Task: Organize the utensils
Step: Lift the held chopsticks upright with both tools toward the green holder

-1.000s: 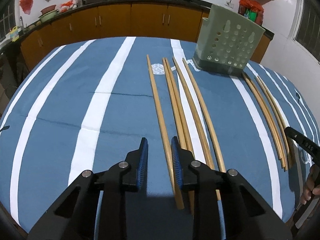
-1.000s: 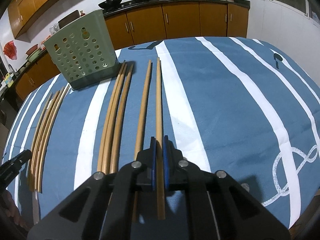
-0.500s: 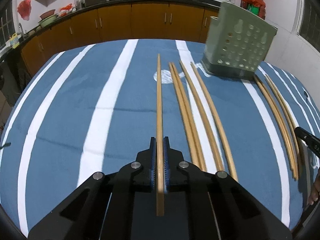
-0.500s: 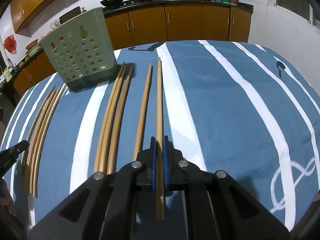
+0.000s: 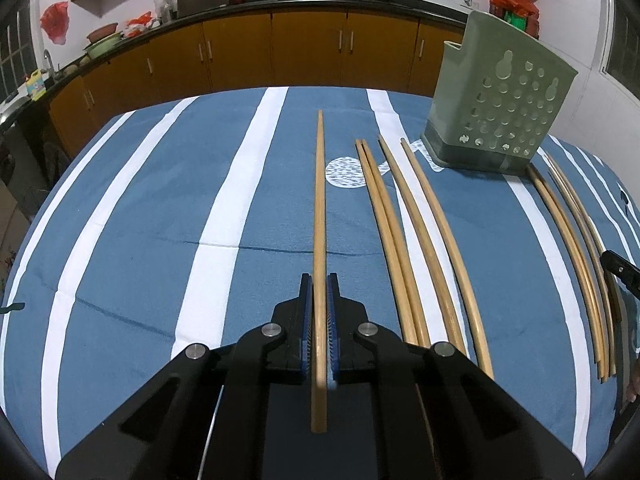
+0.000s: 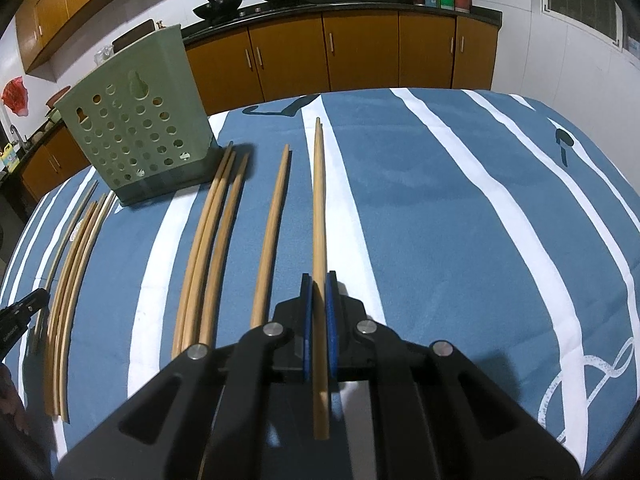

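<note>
My left gripper (image 5: pixel 319 280) is shut on a long wooden chopstick (image 5: pixel 319 200) that points away along the fingers, lifted off the cloth. My right gripper (image 6: pixel 319 280) is shut on another wooden chopstick (image 6: pixel 319 200), also pointing forward. Several more chopsticks (image 5: pixel 404 240) lie in rows on the blue striped tablecloth, to the right of my left gripper and to the left of my right gripper (image 6: pixel 212 248). A green perforated utensil holder (image 5: pixel 500 108) stands upright at the far side of the table; it also shows in the right wrist view (image 6: pixel 136 136).
A further bundle of chopsticks (image 5: pixel 576 248) lies past the holder, near the right table edge, and appears at the left in the right wrist view (image 6: pixel 72 272). Kitchen cabinets (image 5: pixel 280 56) and a counter with woks run behind the table.
My left gripper closed on the leftmost chopstick and raised it. My right gripper stayed shut on its chopstick and rose a little; the holder looks nearer in both views.
</note>
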Tool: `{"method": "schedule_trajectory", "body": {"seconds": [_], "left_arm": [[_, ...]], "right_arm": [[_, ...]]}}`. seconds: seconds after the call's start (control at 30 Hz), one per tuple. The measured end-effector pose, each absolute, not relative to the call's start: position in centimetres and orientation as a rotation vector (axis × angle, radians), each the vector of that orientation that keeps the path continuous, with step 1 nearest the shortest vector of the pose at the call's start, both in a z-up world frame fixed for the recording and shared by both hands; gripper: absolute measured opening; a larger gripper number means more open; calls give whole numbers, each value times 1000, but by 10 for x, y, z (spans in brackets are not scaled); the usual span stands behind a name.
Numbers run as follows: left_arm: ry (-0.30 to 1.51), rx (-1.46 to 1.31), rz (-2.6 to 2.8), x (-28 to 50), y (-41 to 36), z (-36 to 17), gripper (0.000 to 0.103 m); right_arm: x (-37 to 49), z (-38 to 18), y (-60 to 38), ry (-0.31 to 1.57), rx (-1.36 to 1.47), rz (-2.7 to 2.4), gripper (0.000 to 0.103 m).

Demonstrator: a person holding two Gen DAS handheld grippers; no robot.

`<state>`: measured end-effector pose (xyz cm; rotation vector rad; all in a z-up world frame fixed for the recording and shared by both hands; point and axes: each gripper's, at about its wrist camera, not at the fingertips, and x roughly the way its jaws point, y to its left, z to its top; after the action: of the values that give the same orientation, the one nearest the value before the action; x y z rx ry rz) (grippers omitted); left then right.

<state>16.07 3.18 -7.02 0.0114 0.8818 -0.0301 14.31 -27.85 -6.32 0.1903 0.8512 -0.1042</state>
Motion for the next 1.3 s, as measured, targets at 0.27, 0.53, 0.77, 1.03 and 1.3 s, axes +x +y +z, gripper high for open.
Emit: {"method": "schedule_trajectory", "body": {"seconds": [0.27,0.53,0.77,1.03,1.3], "left_arm": [[880,6,-32,160,33,-71,8],[879,27,-15,159,30,-71,8],[878,34,-10,156,30,-71,8],[885,45,-10,154,25,-70,8],[828,52,-21,147,21,-47,8]], "right_arm": [[139,-63,-276,859,148,-105,8],[131,-63,-269,863,93,-115,8],[129,-64,-272,861,110,-110,9],[127,-63,-275,854,139,-102,8],[118,-39,-282,784,163,-97,8]]}}
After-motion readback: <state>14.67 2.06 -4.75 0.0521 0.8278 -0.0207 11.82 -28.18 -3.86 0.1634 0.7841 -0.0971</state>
